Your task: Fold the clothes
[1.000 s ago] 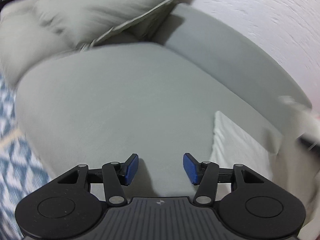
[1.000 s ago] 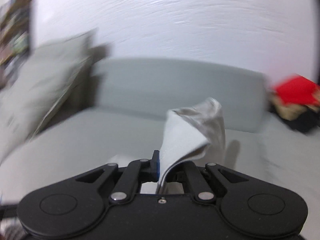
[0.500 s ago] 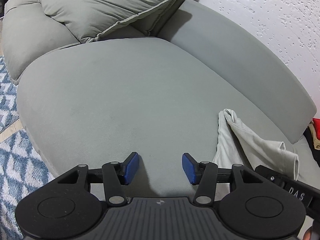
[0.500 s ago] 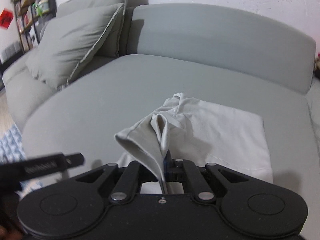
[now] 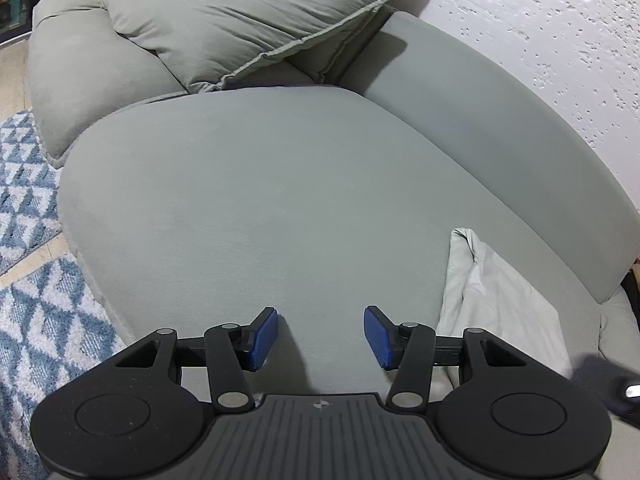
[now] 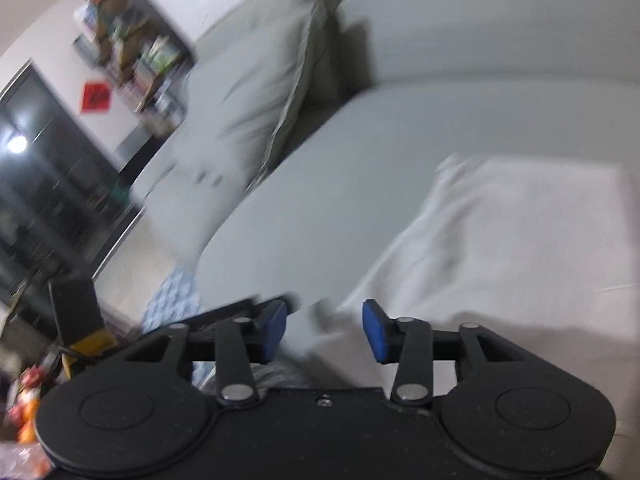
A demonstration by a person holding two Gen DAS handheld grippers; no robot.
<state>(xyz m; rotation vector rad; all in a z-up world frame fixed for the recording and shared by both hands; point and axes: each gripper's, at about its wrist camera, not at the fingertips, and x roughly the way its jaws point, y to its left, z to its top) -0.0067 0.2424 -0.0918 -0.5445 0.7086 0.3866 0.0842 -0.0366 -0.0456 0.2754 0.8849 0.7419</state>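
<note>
Grey upholstery fills both views: a broad sofa [image 5: 260,200] is seen, its seat curving out toward a blue-and-white patterned rug [image 5: 36,320] on the floor. A large grey cushion [image 5: 248,20] is propped at the back corner. On the seat, a pale, off-white garment [image 6: 520,232] is laid flat near the backrest, its near edge bunched into a fold; in the left view it is glimpsed at the right side. The left gripper [image 5: 320,334] is held wide apart over bare seat, nothing between its blue pads. The right gripper [image 6: 324,328] is likewise spread wide, nothing held, just beside the garment's edge; that view is blurred.
</note>
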